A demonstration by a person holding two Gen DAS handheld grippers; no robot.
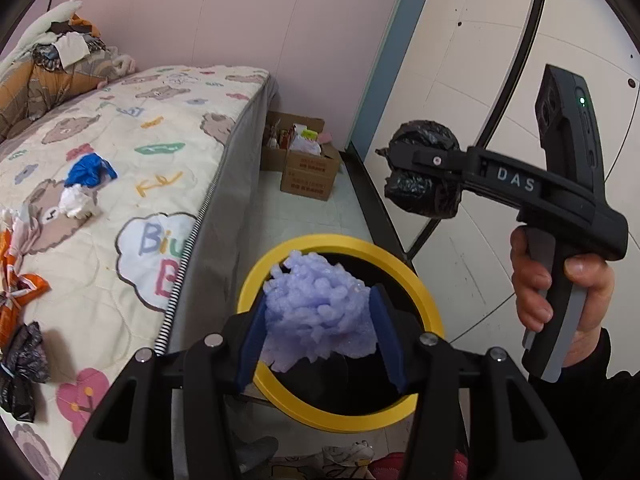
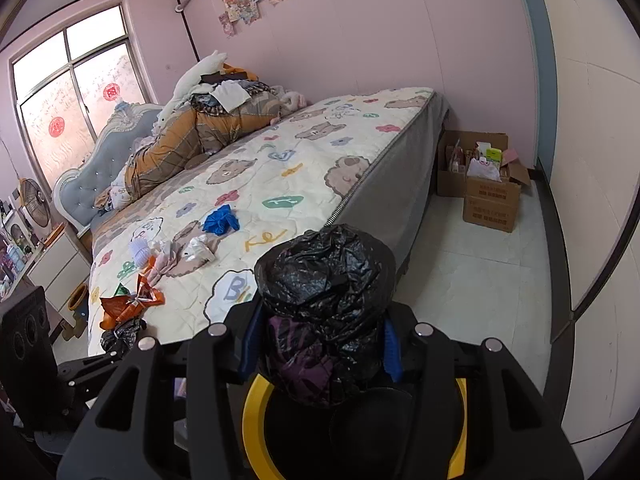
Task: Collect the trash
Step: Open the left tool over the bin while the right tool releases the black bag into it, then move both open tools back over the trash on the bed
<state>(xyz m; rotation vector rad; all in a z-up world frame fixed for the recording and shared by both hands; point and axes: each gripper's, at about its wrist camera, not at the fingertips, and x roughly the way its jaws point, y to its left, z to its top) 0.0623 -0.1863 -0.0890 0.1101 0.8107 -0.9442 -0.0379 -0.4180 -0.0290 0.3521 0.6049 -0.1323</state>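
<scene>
My left gripper is shut on a pale purple crumpled wad, held over the mouth of a yellow-rimmed bin on the floor beside the bed. My right gripper is shut on a crumpled black plastic bag, above the same bin. In the left wrist view that right gripper hangs higher at the right, a hand on its handle, with the black bag in it. On the bed lie a blue wad, white scraps, an orange wrapper and a black scrap.
The bed with a printed quilt fills the left; piled clothes lie near its headboard. Cardboard boxes stand on the tiled floor by the pink wall. A white wardrobe door runs along the right. A nightstand stands far left.
</scene>
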